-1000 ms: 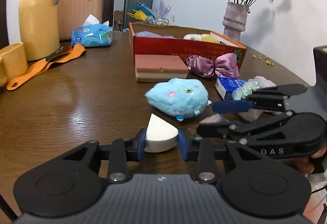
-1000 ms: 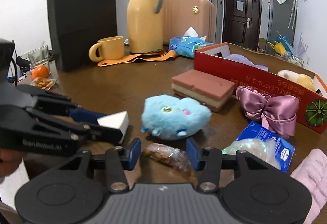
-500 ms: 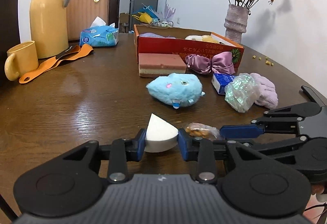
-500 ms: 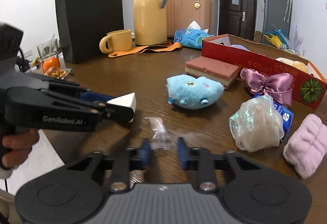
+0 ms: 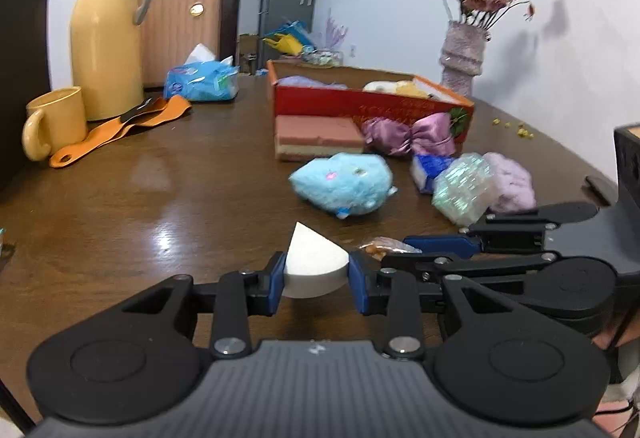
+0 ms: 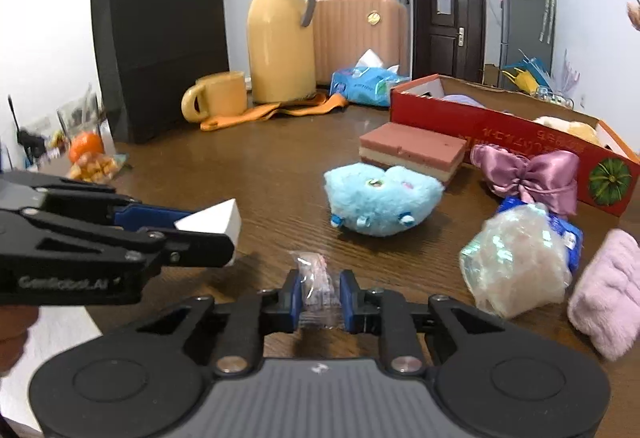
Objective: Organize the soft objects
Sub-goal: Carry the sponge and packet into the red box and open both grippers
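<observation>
**Two grips at the near table edge**

Dark wooden table [image 5: 132,198] lies bare to the left. Left gripper [image 5: 317,274] has its jaws pinching a white wedge-shaped foam sponge [image 5: 314,264], held above the wood. Right gripper [image 6: 319,294], jaws closing, has a crinkled clear plastic snack packet [image 6: 314,280] between its pads beside the near edge. Beyond sits a fluffy light-blue plush toy [image 6: 380,200].
</observation>
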`<state>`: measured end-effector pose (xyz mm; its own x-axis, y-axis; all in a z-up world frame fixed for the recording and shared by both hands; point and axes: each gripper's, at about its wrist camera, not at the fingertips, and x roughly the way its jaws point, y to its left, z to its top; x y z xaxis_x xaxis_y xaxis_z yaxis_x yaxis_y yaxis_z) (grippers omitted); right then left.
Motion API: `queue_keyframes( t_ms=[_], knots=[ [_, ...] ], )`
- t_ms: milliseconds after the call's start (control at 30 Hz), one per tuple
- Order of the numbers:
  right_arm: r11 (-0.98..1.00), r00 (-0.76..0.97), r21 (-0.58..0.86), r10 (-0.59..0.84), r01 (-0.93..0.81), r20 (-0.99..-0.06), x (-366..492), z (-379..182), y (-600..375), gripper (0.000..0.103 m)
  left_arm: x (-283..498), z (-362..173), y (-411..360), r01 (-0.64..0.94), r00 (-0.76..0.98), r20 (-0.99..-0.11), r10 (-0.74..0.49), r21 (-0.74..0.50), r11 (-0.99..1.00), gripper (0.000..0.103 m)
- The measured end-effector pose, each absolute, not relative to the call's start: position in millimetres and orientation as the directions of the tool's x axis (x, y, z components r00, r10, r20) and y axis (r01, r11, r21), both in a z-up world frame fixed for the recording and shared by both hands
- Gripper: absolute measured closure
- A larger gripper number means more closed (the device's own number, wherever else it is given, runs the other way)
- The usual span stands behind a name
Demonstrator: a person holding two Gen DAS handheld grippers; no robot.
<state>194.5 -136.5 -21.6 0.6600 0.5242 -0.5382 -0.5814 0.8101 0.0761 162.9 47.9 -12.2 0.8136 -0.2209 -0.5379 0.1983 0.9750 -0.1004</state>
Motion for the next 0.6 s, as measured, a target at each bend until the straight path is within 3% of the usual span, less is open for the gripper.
queue_keyframes(
  t_ms=[100,200,333,400,600],
  knots=[
    [0.82,0.672,0.182,0.554,-0.543,-0.492,194.3,-4.2,-165.5,0.084,176.7,0.9,40.3,0.264,0.804,-0.511,-0.303,-0.15,0.953,0.069],
    [0.84,0.738,0.243,0.543,-0.486,-0.4,207.0,27.9,-206.2,0.084,213.7,26.6,38.7,0.374,0.755,-0.455,-0.471,-0.291,0.881,0.069],
    [0.906,0.833,0.186,0.423,-0.381,-0.356,259.2,65.8,-250.1,0.084,280.4,60.7,25.4,0.427,0.781,-0.394,-0.485,-0.23,0.875,0.069],
    [0.925,0.846,0.163,0.381,-0.345,-0.373,303.6,78.6,-260.0,0.084,329.2,70.4,13.2,0.414,0.798,-0.412,-0.439,-0.154,0.897,0.069],
    [0.921,0.751,0.249,0.39,-0.301,-0.534,479.4,81.1,-248.3,0.084,487.2,54.3,-23.8,0.364,0.734,-0.608,-0.304,-0.026,0.931,0.068]
  ],
)
